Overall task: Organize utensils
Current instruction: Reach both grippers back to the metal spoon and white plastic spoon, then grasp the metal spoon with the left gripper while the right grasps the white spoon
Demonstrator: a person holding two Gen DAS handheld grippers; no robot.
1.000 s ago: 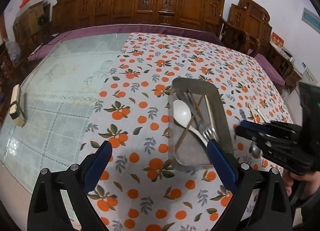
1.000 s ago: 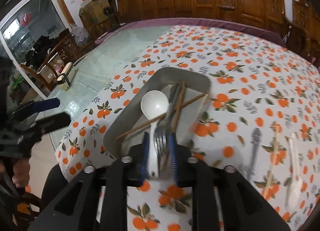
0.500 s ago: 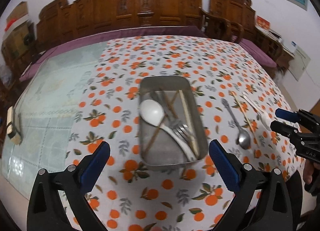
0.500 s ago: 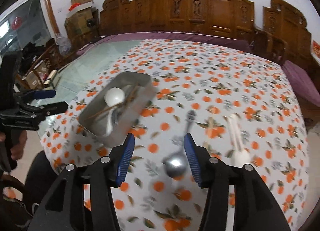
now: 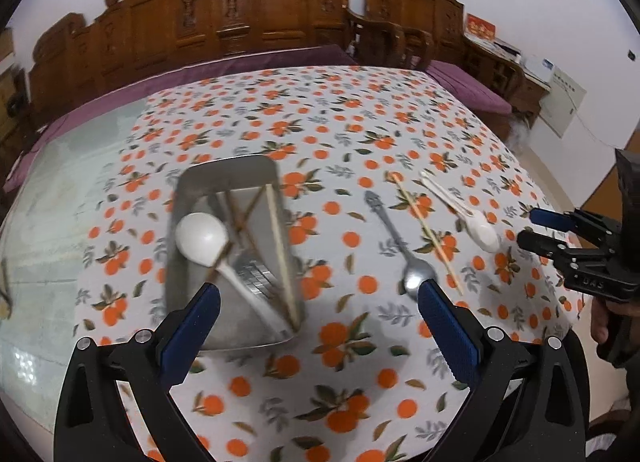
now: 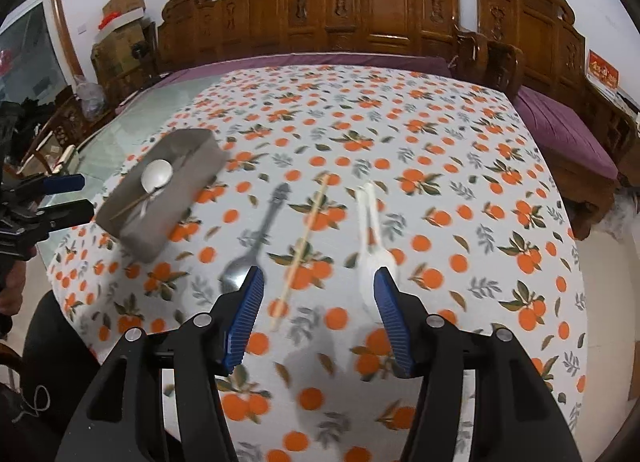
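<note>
A grey metal tray [image 5: 188, 190] [image 6: 160, 238] holds a white spoon [image 5: 202, 238] [image 6: 157, 175], a metal fork [image 5: 256, 274] and several chopsticks [image 5: 282, 254]. On the orange-print cloth lie a metal spoon [image 5: 400, 250] [image 6: 256, 238], a single chopstick [image 5: 426, 228] [image 6: 306, 236] and a white spoon [image 5: 466, 214] [image 6: 370, 230]. My left gripper [image 5: 318, 302] [image 6: 56, 194] is open and empty, near the tray's front edge. My right gripper [image 6: 318, 282] [image 5: 534, 228] is open and empty, above the loose chopstick's near end.
The cloth covers the right part of a glass-topped table [image 5: 60, 190] [image 6: 132, 122]. Carved wooden chairs [image 5: 256, 6] [image 6: 380, 10] line the far side. A purple cushioned bench [image 6: 560, 130] stands on the right. Cardboard boxes [image 6: 120, 26] stand at the back left.
My right gripper let go of the fork and white spoon into the tray, opened, and swung right over the loose utensils. My left gripper turned right.
</note>
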